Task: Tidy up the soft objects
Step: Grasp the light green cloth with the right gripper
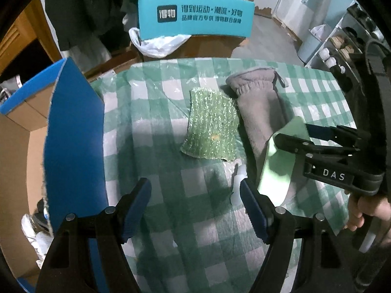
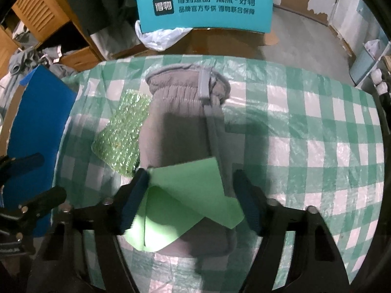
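A grey fleece glove (image 2: 180,124) lies on the checked tablecloth, cuff at the far end; it also shows in the left wrist view (image 1: 261,114). A glittery green scouring pad (image 1: 211,124) lies just left of it, also in the right wrist view (image 2: 119,136). A light green cloth (image 2: 185,200) lies folded over the glove's near end, between the open jaws of my right gripper (image 2: 190,200), which hovers over it; it also shows in the left wrist view (image 1: 281,161). My left gripper (image 1: 195,207) is open and empty above the tablecloth, near the pad.
An open cardboard box with blue flaps (image 1: 73,131) stands at the table's left edge. A teal chair back (image 1: 195,15) with a white plastic bag (image 1: 158,44) stands behind the table. Shelves (image 1: 342,44) are at the right.
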{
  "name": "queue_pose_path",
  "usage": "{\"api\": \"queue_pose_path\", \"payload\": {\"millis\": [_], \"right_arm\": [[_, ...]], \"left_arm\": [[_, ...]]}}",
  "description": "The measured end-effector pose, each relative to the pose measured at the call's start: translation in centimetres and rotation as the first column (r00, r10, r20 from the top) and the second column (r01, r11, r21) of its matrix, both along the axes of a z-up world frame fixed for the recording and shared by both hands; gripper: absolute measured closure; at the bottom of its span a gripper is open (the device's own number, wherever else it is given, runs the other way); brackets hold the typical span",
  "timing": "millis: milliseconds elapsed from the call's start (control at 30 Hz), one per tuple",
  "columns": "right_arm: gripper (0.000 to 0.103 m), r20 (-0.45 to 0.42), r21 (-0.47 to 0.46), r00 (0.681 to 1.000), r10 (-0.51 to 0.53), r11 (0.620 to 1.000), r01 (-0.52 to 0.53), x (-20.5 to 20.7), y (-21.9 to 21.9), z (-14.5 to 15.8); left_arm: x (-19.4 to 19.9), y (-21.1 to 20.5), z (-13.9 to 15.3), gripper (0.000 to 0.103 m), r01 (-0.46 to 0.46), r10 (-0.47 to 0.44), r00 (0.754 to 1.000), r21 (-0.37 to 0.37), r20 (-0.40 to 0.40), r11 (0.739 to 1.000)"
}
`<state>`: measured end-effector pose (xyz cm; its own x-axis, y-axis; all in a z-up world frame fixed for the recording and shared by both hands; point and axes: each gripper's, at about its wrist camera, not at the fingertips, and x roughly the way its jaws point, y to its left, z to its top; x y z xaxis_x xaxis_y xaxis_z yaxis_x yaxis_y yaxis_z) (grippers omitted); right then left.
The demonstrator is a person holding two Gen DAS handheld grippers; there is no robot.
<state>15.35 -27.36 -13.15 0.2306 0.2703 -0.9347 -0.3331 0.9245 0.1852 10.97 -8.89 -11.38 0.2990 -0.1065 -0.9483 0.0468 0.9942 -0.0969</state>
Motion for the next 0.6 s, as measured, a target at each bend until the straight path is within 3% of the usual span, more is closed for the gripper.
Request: {"api": "queue_pose_path", "payload": {"millis": [67, 133, 167, 267, 600], "right_arm": [[0.05, -0.004, 0.005, 1.0, 0.003, 1.0, -0.003, -0.1, 0.1, -0.2], [0.064, -0.004, 0.012, 1.0, 0.008, 1.0, -0.008, -0.3, 0.1, -0.1], [0.077, -0.005, 0.014, 1.0, 0.011, 1.0, -0.011, -0.4, 0.1, -0.1], [0.089, -0.013, 0.023, 1.0, 0.021, 1.0, -0.021, -0.8, 0.3, 0.0], [0.094, -0.029, 0.004, 1.0, 0.01, 1.0, -0.01, -2.4, -0.7, 0.0]], "left_arm": [[0.1, 0.0, -0.3, 0.027, -0.001, 0.001, 1.0, -0.005, -0.009, 1.0], [0.1, 0.0, -0.4, 0.027, -0.002, 0.002, 1.0, -0.006, -0.014, 1.0], [0.0, 0.0, -0.5, 0.027, -0.002, 0.002, 1.0, -0.007, -0.016, 1.0], [0.0, 0.0, -0.6, 0.027, -0.001, 0.001, 1.0, -0.007, -0.019, 1.0], [-0.5, -0.3, -1.1, 0.027, 0.001, -0.001, 0.999, -0.011, -0.041, 1.0]]}}
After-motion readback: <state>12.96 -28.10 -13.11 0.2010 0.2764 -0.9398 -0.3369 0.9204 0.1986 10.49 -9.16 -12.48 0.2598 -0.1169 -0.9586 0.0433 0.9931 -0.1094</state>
